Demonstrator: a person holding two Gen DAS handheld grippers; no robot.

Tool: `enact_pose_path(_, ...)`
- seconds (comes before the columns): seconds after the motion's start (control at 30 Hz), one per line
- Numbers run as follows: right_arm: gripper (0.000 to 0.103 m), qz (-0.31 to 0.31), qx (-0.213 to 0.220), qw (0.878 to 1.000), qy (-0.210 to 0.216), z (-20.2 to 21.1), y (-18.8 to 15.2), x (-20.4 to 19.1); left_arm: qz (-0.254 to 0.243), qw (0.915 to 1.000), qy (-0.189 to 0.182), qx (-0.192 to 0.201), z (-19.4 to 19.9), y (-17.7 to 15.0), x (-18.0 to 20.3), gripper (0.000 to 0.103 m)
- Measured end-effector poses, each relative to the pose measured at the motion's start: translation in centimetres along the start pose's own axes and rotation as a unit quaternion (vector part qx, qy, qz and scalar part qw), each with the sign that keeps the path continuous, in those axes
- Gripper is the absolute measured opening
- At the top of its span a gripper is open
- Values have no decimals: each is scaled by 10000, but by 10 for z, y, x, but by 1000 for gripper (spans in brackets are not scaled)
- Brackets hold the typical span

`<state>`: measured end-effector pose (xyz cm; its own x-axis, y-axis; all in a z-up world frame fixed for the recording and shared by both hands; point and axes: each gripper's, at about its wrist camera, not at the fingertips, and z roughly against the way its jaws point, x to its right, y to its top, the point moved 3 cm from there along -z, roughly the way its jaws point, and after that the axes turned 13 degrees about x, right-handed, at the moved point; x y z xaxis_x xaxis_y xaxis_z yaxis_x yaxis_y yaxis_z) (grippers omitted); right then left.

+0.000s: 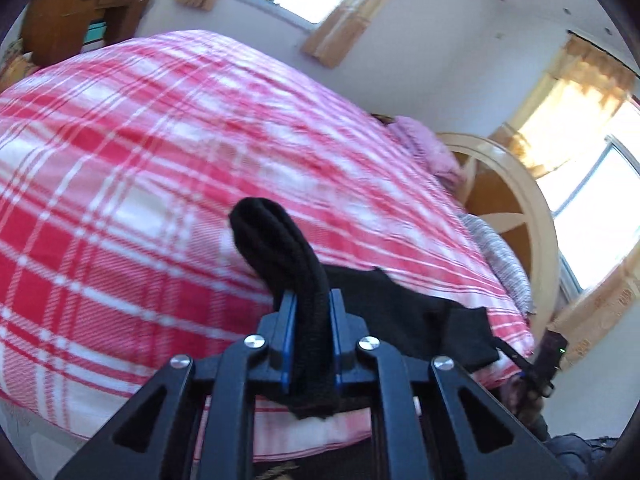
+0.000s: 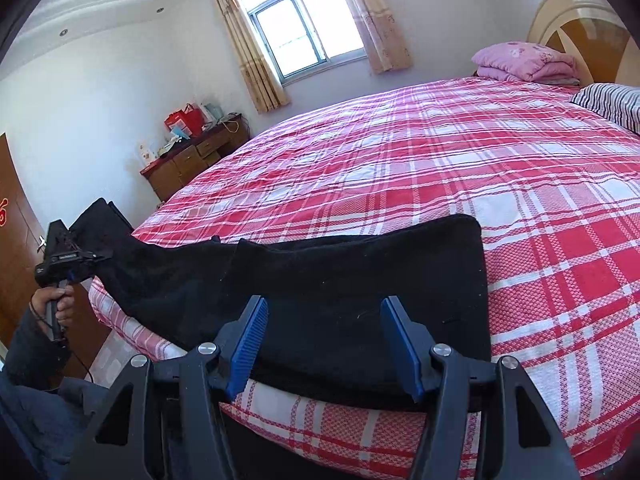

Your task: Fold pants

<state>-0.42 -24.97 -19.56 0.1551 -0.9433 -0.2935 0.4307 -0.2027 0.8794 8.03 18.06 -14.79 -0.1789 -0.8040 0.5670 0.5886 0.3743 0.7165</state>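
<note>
Both wrist views look down across the plaid bed point(image 2: 400, 168) from its near edge, sharing the black pants point(image 1: 420, 312).

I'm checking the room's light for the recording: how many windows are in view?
2. One window is in the wall across the bed; another window is beside the headboard. More may be out of frame.

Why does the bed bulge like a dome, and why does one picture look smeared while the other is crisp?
Both views are fisheye, so the plaid bedspread bulges and dark corners ring each picture. The left wrist view is smeared with motion blur across the plaid, though the pants pinched in the left gripper stay fairly sharp. The right wrist view is crisp. The windows are blown out white in both views.
</note>
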Motion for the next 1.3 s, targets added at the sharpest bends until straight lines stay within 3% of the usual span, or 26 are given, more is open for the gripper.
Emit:
enact_pose_path(0.27, 61, -292, 200, 9991, -220, 8, 11, 16, -564, 9965, -616, -83, -21, 4, 77, 14)
enact_pose_path(0.57, 61, -642, 366, 9956, -581, 15, 18, 40, -1071, 9842, -1368, -342, -55, 2, 163, 14)
enact_pose_path(0.73, 61, -819, 451, 9926, -770, 18, 21, 54, -1371, 9745, -1646, -672, -76, -10, 213, 14)
enact_pose_path(0.93, 61, -1023, 585, 9883, -964, 25, 25, 70, -1693, 9622, -1839, -1079, -108, -33, 263, 14)
enact_pose_path(1.3, 61, -1235, 705, 9818, -1256, 32, 27, 92, -2222, 9420, -1913, -1637, -155, -72, 316, 14)
